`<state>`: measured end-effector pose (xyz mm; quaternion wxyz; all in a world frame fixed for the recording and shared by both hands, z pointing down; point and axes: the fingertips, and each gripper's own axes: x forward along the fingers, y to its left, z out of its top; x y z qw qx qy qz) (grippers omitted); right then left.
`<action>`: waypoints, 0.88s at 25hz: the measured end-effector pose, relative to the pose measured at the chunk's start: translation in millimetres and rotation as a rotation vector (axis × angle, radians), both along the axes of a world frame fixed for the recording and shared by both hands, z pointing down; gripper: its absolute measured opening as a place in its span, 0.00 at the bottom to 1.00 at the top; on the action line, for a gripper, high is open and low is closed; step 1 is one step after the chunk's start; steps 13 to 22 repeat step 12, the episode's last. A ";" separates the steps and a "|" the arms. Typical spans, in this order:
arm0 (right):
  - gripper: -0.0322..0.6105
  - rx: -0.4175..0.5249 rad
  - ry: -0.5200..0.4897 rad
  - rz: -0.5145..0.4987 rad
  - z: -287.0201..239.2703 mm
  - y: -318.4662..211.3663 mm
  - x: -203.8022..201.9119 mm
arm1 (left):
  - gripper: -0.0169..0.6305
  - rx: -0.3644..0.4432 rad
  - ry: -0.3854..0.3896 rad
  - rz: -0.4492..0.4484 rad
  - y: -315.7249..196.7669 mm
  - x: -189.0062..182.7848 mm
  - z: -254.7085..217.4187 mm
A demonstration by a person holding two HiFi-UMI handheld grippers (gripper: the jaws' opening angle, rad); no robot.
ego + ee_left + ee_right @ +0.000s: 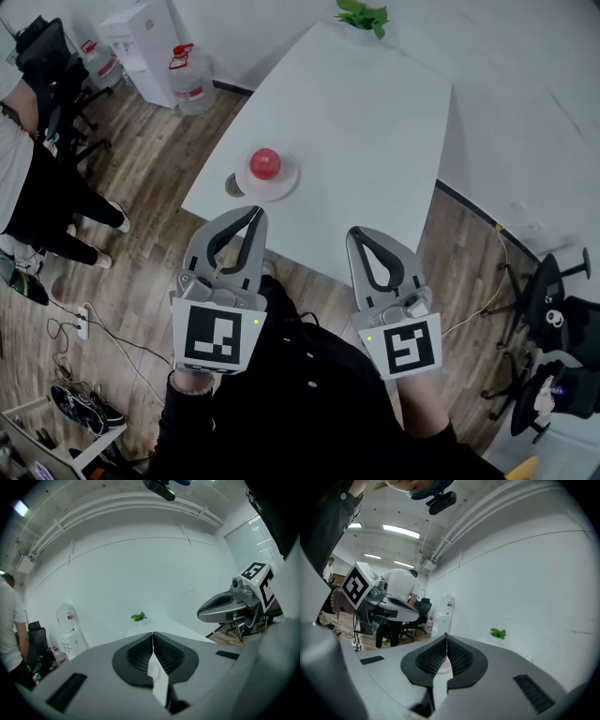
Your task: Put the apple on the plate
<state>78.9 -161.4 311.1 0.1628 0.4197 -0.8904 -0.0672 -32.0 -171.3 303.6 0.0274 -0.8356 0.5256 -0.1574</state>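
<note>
Apple: red, sitting on the white plate, roughly at its centre. Neither gripper touches it. The plate rests on the white table, near the table's corner closest to us. Just beside the plate, on its left in the head view, we note a small round grey fitting set in the tabletop.

Left gripper: held off the table, short of its near edge, with the jaws pressed together and nothing between them. The left gripper view confirms this, as the tips meet in a closed seam.

Right gripper: beside the left one, also short of the table edge. Its jaws are pressed together and empty, as the right gripper view shows at the tips.

Each gripper carries a marker cube with a black-and-white square pattern. These hold no letters.

A green plant stands at the table's far end.

Writing: the water bottle on the wooden floor has a red cap and a red label, but the print is too small for us to read. It stands next to a white dispenser, where we can read no brand either.

A person in dark trousers stands at the left edge. Black office chairs stand at the right.
</note>
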 end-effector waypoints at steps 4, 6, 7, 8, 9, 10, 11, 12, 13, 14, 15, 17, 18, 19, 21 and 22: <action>0.11 -0.003 0.002 -0.004 0.4 0.5 -0.1 | 0.05 0.002 0.000 -0.001 0.1 0.2 -1.4; 0.11 -0.006 0.003 -0.008 0.9 1.0 -0.3 | 0.05 0.002 0.000 -0.003 0.7 0.1 -1.5; 0.11 -0.010 0.004 -0.010 1.6 1.5 -0.5 | 0.05 0.001 0.000 -0.004 1.2 0.1 -1.3; 0.11 -0.012 0.006 -0.012 2.2 2.1 -1.0 | 0.05 0.000 0.001 -0.005 1.7 -0.1 -1.0; 0.11 -0.012 0.007 -0.015 2.6 2.6 -1.8 | 0.05 0.000 0.002 -0.006 2.1 -0.4 -0.8; 0.11 -0.011 0.007 -0.018 2.8 3.0 -2.8 | 0.05 0.000 0.004 -0.007 2.4 -0.7 -0.6; 0.11 -0.010 0.007 -0.021 2.9 3.3 -3.9 | 0.05 0.000 0.005 -0.009 2.7 -1.2 -0.3; 0.11 -0.009 0.006 -0.024 3.0 3.6 -5.1 | 0.05 0.000 0.006 -0.010 2.9 -1.7 0.0; 0.11 -0.009 0.006 -0.024 3.0 3.6 -5.1 | 0.05 0.000 0.006 -0.010 2.9 -1.7 0.0; 0.11 -0.009 0.006 -0.024 3.0 3.6 -5.1 | 0.05 0.000 0.006 -0.010 2.9 -1.7 0.0; 0.11 -0.009 0.006 -0.024 3.0 3.6 -5.1 | 0.05 0.000 0.006 -0.010 2.9 -1.7 0.0; 0.11 -0.009 0.006 -0.024 3.0 3.6 -5.1 | 0.05 0.000 0.006 -0.010 2.9 -1.7 0.0; 0.11 -0.009 0.006 -0.024 3.0 3.6 -5.1 | 0.05 0.000 0.006 -0.010 2.9 -1.7 0.0; 0.11 -0.009 0.006 -0.024 3.0 3.6 -5.1 | 0.05 0.000 0.006 -0.010 2.9 -1.7 0.0; 0.11 -0.009 0.006 -0.024 3.0 3.6 -5.1 | 0.05 0.000 0.006 -0.010 2.9 -1.7 0.0; 0.11 -0.009 0.006 -0.024 3.0 3.6 -5.1 | 0.05 0.000 0.006 -0.010 2.9 -1.7 0.0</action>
